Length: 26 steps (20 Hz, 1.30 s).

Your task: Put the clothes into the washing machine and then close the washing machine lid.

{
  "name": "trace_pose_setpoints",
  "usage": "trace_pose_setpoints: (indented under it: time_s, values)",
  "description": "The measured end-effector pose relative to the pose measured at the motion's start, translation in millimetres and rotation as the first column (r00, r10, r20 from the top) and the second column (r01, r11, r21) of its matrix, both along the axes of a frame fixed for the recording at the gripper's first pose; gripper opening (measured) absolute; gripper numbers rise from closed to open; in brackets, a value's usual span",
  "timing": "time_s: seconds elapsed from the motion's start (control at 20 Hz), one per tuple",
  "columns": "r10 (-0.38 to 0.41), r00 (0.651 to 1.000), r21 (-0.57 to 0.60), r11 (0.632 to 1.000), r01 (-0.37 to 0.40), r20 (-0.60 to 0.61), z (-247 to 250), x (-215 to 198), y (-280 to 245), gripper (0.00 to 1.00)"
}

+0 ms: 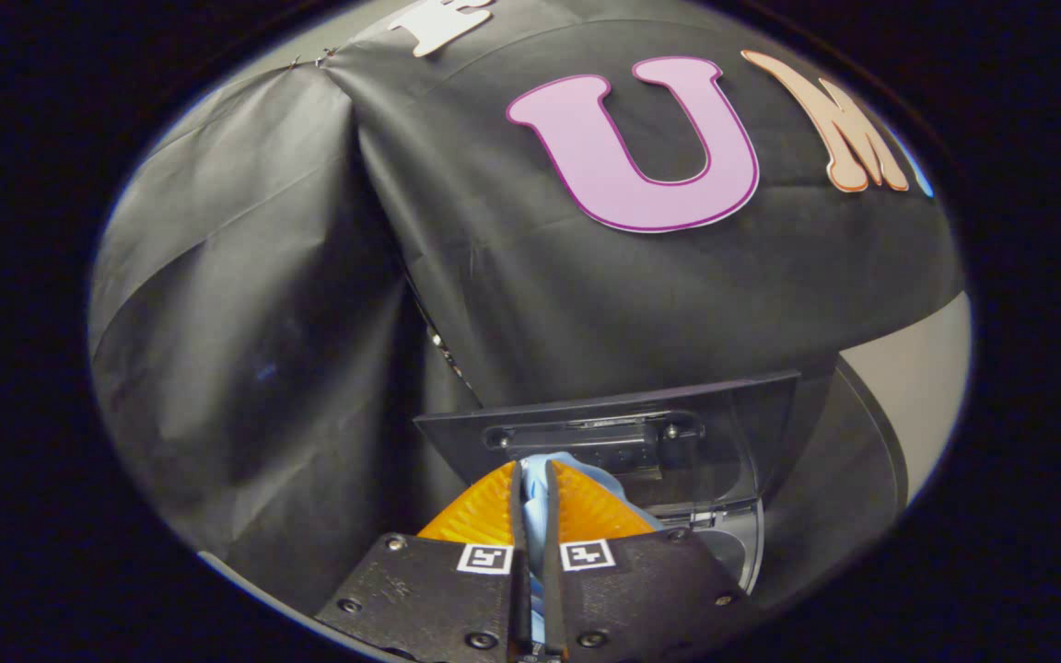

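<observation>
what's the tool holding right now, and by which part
The tool is shut on light blue clothing, pinched by a fold; which part cannot be told.

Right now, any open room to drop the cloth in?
Gripper is shut on the light blue cloth. Free patch: the washer opening just beyond the fingers, below the raised lid. Crowded: straight ahead, lid and booth wall close in.
</observation>
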<state>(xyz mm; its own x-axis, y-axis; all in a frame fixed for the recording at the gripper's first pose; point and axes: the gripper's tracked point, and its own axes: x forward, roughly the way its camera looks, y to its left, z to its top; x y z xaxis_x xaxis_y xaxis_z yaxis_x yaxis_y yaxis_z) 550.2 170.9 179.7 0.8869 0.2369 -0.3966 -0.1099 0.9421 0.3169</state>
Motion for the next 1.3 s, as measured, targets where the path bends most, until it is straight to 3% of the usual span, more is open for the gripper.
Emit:
trace_pose_setpoints:
  time_s: [0.35,0.5,0.65,0.8,1.2,1.3]
  values:
    - [-0.050,0.998,-0.011,0.999,0.049,-0.036,-29.5,7.6,-7.4,0.15]
    - [-0.073,0.995,0.040,0.997,0.070,0.073,4.4,14.0,-9.7,0.09]
    - [-0.076,0.987,0.027,0.997,0.073,0.141,32.6,16.8,-17.4,0.19]
    - [-0.058,0.983,-0.053,0.996,0.068,0.172,33.0,21.8,-16.9,0.39]
    - [-0.148,0.969,-0.240,0.951,0.194,0.196,14.9,71.3,-36.7,0.98]
    - [-0.166,0.971,-0.254,0.945,0.207,0.174,4.6,85.4,-41.0,0.97]
